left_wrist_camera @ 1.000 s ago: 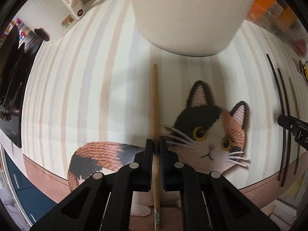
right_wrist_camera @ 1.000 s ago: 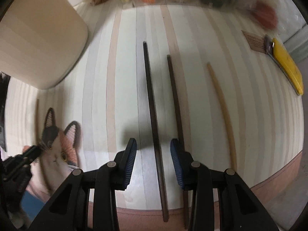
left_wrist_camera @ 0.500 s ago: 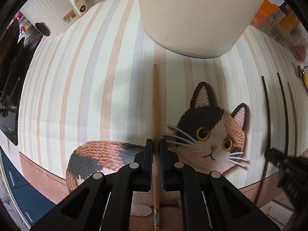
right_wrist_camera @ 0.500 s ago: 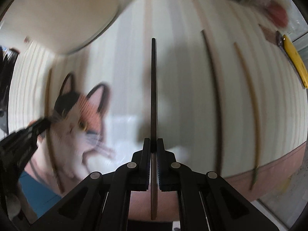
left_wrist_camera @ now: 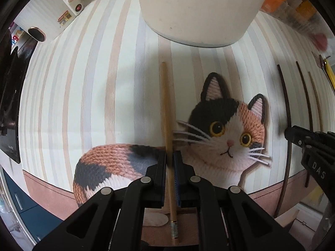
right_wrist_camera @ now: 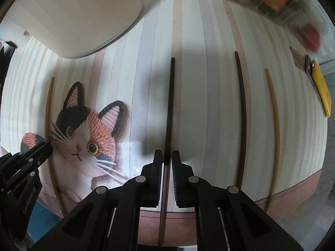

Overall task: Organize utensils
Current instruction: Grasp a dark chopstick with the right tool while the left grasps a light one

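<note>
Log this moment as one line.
left gripper: shut on light chopstick | right gripper: jaws opening, dark chopstick between

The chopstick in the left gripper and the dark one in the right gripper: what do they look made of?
Light chopstick: looks like bamboo or pale wood, matte tan, with a silvery band near its butt end. Dark chopstick: dark brown, possibly stained wood or lacquer, slight sheen; grain too fine to tell. Both lie on a striped mat with a printed cat.

The holder [right_wrist_camera: 69, 16] stands on the mat [right_wrist_camera: 199, 104]; nearer than it lies one chopstick [left_wrist_camera: 166, 113]; three chopsticks [right_wrist_camera: 241, 115] lie to its right, seemingly parallel.
</note>
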Demonstrator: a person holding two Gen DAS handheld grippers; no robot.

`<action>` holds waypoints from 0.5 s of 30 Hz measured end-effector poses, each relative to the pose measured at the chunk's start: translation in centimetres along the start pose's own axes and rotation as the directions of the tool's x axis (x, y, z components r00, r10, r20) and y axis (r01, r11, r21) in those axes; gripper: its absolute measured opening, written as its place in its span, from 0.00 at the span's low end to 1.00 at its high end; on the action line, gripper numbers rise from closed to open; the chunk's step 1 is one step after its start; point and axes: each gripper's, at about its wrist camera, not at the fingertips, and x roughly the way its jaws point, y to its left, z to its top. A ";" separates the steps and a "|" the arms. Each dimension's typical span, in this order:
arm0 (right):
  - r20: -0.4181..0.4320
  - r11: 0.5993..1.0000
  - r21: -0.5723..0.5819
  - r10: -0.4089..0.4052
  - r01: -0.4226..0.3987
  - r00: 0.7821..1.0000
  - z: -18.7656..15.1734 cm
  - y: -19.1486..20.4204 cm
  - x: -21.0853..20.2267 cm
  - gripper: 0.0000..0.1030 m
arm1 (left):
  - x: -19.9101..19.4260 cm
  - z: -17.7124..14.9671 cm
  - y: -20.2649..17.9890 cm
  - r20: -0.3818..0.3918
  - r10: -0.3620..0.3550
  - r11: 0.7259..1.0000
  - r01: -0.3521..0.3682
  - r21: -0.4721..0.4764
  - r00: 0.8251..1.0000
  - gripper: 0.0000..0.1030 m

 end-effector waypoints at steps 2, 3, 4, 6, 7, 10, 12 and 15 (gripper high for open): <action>0.003 1.000 0.007 -0.003 0.003 1.000 0.3 1.1 -0.1 0.09 | 0.1 0.5 0.6 0.004 -0.019 0.999 0.019 -0.037 1.000 0.05; 0.004 1.000 0.012 -0.003 0.003 1.000 0.7 1.4 -0.2 0.09 | 0.1 0.8 1.0 0.009 -0.021 0.998 0.021 -0.059 1.000 0.04; 0.006 1.000 0.022 0.001 -0.001 1.000 0.8 1.6 -0.2 0.09 | 0.2 1.0 1.3 0.012 -0.021 0.997 0.022 -0.076 1.000 0.04; 0.005 0.999 0.050 0.015 -0.015 1.000 0.8 1.5 0.0 0.07 | 0.3 1.5 2.2 0.010 -0.035 0.993 0.036 -0.116 0.999 0.04; 0.002 0.997 0.067 0.026 -0.026 1.000 1.1 0.8 -0.3 0.07 | 0.3 1.6 2.4 0.007 -0.042 0.991 0.042 -0.125 0.999 0.04; 0.002 0.993 0.092 0.078 -0.078 0.997 1.9 -0.3 -0.6 0.06 | 0.4 1.4 2.4 0.002 -0.041 0.994 0.041 -0.106 0.999 0.06; -0.005 0.990 0.098 0.098 -0.098 0.995 2.2 -0.6 -0.7 0.06 | 0.5 1.1 2.0 -0.010 -0.028 0.997 0.027 -0.068 1.000 0.07; -0.013 0.989 0.100 0.109 -0.108 0.994 2.5 -0.8 -0.7 0.07 | 0.7 1.0 1.1 -0.009 -0.008 0.999 0.008 -0.031 1.000 0.07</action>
